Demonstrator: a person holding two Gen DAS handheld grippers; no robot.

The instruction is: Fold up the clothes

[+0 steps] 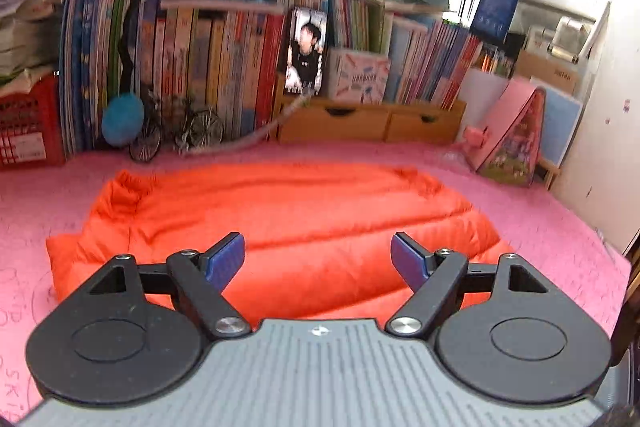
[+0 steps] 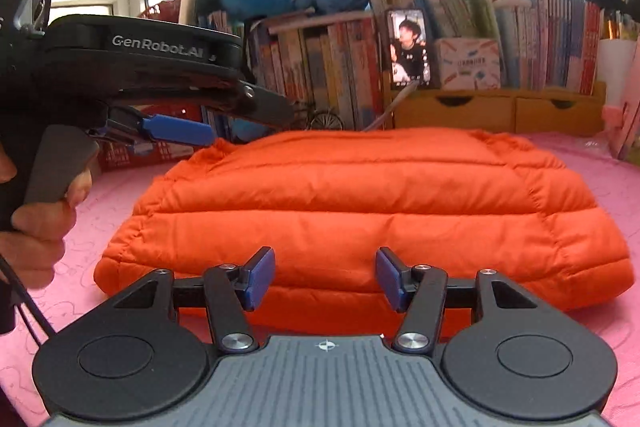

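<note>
While the orange puffer jacket [image 2: 360, 219] lay folded into a thick pad on the pink mat [image 2: 592, 183], I had both tongs hanging just short of its near edge. My left gripper [image 1: 318, 261] stood wide apart with nothing between its blue pads. My right gripper [image 2: 325, 277] was parted too, narrower, gripping nothing. Behind the jacket ran a row of books [image 1: 224, 67].

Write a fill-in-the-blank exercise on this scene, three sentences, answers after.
1. The folded padded jacket is ___ in colour.
2. The jacket lies on a ___ mat.
3. Both the left gripper and the right gripper have ___ jaws, with nothing gripped.

Missing words: orange; pink; open
</note>
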